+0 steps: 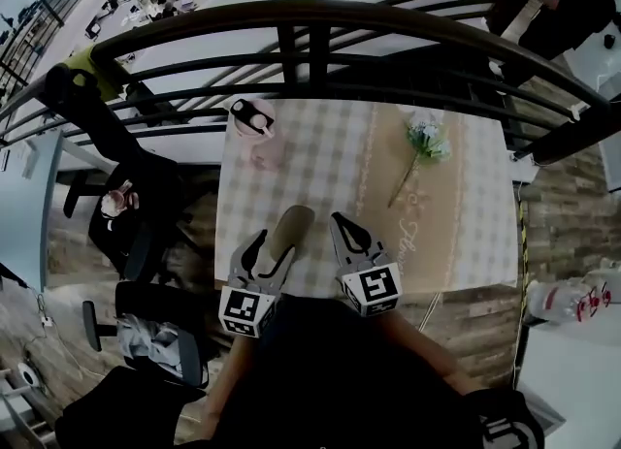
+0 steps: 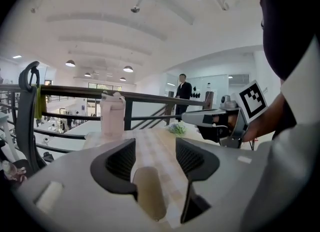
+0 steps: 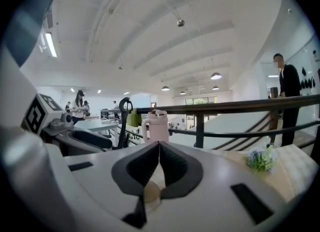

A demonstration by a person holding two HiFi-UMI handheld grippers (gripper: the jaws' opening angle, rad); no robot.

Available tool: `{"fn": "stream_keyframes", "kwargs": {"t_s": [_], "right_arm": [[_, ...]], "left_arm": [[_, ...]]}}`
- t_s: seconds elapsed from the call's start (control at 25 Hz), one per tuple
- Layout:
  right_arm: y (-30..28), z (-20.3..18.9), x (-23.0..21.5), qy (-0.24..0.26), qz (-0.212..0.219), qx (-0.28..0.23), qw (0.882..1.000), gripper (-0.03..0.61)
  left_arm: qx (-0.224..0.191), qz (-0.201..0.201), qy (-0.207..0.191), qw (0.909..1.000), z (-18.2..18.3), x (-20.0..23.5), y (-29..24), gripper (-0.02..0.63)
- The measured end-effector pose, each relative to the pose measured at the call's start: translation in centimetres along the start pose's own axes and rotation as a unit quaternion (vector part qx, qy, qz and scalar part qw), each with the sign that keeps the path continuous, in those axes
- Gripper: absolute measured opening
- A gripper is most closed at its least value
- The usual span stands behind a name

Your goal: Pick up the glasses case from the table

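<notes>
The glasses case [image 1: 289,232] lies on the tabletop [image 1: 466,195] between the released fingers [image 2: 119,160] of the left gripper [image 2: 155,143], its long axis nearly along them, while the right gripper [image 3: 159,146], fingers clenched together, stands just beside the case.

Left gripper [image 2: 155,149] jaws apart; right gripper [image 3: 159,148] closed.

Desk [image 1: 475,243], contents by position. Glasses case [image 1: 289,232]: at the near edge, left of middle, between the jaws of the left tool [image 2: 155,152]. Right tool [image 1: 345,227]: just beside the case, on its right. Jug [image 1: 254,125]: far left corner. Flower sprig [image 1: 419,151]: toward the far right corner. Railing [image 1: 320,40]: behind the far edge.
</notes>
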State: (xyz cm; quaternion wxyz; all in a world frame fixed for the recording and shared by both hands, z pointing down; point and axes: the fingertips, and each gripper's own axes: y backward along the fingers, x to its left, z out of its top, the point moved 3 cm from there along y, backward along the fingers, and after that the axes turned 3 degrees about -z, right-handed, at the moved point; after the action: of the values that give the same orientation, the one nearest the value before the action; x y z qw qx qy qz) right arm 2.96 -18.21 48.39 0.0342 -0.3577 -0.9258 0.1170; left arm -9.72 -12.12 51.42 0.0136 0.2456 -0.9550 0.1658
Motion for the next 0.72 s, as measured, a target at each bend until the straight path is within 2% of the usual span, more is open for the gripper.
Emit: {"fn": "stream_keyframes", "kwargs": {"t_s": [0.28,0.72], "right_arm": [[-2.9,-1.6,-1.6,-0.001,0.001,0.03,1.0,0.012],[-4.9,-3.9,-2.4,-0.006,-0.014,0.072,0.997,0.012]], "left_arm": [[0.079,-0.031,0.016,0.9963,-3.0,1.6,-4.0,0.244],[0.181,-0.065,0.042,0.9805,-7.8,2.1,-6.9,0.298]]}}
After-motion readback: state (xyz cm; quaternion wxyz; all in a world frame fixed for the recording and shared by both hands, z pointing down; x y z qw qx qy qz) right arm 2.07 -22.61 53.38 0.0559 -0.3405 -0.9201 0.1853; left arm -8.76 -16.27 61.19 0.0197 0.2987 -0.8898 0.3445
